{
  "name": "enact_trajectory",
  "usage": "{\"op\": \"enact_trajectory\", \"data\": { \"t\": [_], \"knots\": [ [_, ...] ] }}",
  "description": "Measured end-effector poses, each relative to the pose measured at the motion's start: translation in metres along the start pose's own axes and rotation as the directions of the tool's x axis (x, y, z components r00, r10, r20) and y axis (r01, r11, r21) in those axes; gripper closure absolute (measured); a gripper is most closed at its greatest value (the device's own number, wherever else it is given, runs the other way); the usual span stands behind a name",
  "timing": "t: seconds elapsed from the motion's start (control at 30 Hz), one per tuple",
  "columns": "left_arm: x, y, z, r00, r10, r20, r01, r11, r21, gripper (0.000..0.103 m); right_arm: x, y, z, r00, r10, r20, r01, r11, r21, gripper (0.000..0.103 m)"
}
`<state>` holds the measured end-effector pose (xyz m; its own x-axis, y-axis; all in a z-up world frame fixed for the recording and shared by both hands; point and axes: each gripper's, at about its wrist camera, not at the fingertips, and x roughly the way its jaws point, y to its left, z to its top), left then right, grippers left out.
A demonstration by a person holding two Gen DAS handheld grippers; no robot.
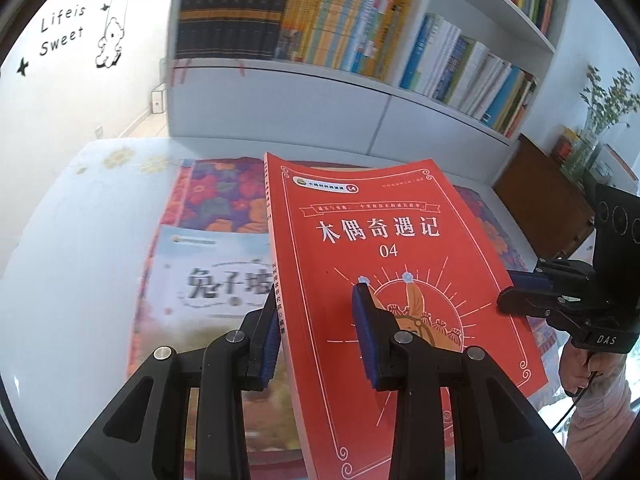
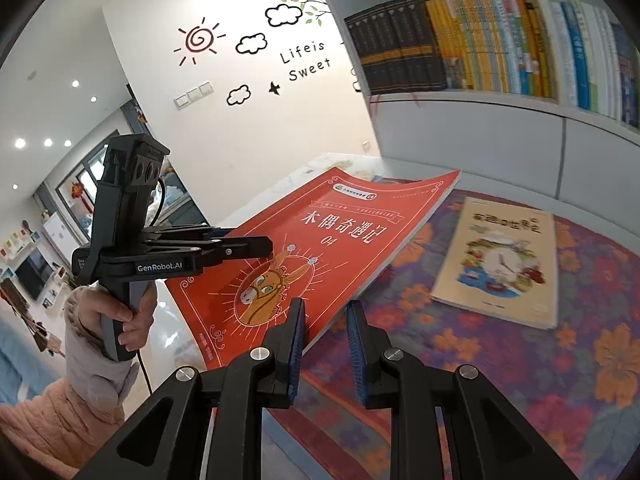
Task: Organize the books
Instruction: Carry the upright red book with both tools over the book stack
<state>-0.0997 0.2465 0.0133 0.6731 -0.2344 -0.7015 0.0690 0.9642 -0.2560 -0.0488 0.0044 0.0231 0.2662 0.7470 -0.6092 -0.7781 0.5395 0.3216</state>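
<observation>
A white bookcase [image 1: 400, 92] is seen filling the far wall, its shelves packed with upright spines – dark volumes [image 2: 396, 44] beside yellow ones [image 2: 480, 40] – and a wall sticker reading "Lifeis Sweet" [image 1: 62, 30] is seen beside it. Below it a white table [image 1: 72, 240] is spread with a floral cloth [image 2: 520, 360] on which two books lie flat: a pale blue book [image 1: 208, 280] under the left gripper and a cream book [image 2: 500, 260] to the right. The red book [image 1: 380, 260] is held lifted clear of the cloth and tilted, gripped from both sides. The left gripper [image 1: 316, 320] is closed on its spine edge, one blue pad on the cover and one against the spine side. The right gripper [image 2: 324, 340] is clamped over the opposite edge, the page block caught between its nearly closed pads. The red cover is printed with white Chinese characters, "04" and an orange donkey's head in a sunburst; it is slightly bowed.
</observation>
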Motion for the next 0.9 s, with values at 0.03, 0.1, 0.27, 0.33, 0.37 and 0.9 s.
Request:
{"op": "enact_trajectory", "data": {
  "t": [0.03, 0.1, 0.27, 0.33, 0.37, 0.9],
  "knots": [
    [-0.001, 0.01, -0.001, 1.0, -0.003, -0.002, 0.003, 1.0, -0.021, 0.072, 0.005, 0.002, 0.002, 1.0, 0.005, -0.001, -0.005, 1.0, -0.001, 0.083],
    [0.0, 0.028, -0.003, 1.0, -0.012, -0.005, 0.012, 0.999, -0.052, 0.072, 0.018, 0.009, 0.007, 1.0, 0.016, -0.008, -0.016, 1.0, -0.013, 0.083],
    [0.007, 0.06, -0.009, 1.0, -0.001, -0.016, -0.001, 0.996, -0.084, 0.072, 0.05, 0.022, 0.014, 0.999, 0.026, -0.039, -0.027, 0.999, -0.031, 0.083],
    [0.013, 0.072, -0.012, 1.0, 0.007, -0.025, -0.01, 0.996, -0.092, 0.072, 0.065, 0.024, 0.014, 0.998, 0.033, -0.052, -0.034, 0.999, -0.028, 0.083],
    [0.016, 0.078, -0.013, 1.0, 0.008, -0.029, -0.011, 0.995, -0.095, 0.072, 0.071, 0.025, 0.014, 0.998, 0.036, -0.058, -0.037, 0.999, -0.024, 0.083],
    [0.044, 0.11, -0.039, 0.996, 0.035, -0.086, -0.044, 0.993, -0.106, 0.072, 0.135, 0.012, -0.012, 0.981, 0.07, -0.181, -0.057, 0.996, 0.074, 0.083]
  ]
}}
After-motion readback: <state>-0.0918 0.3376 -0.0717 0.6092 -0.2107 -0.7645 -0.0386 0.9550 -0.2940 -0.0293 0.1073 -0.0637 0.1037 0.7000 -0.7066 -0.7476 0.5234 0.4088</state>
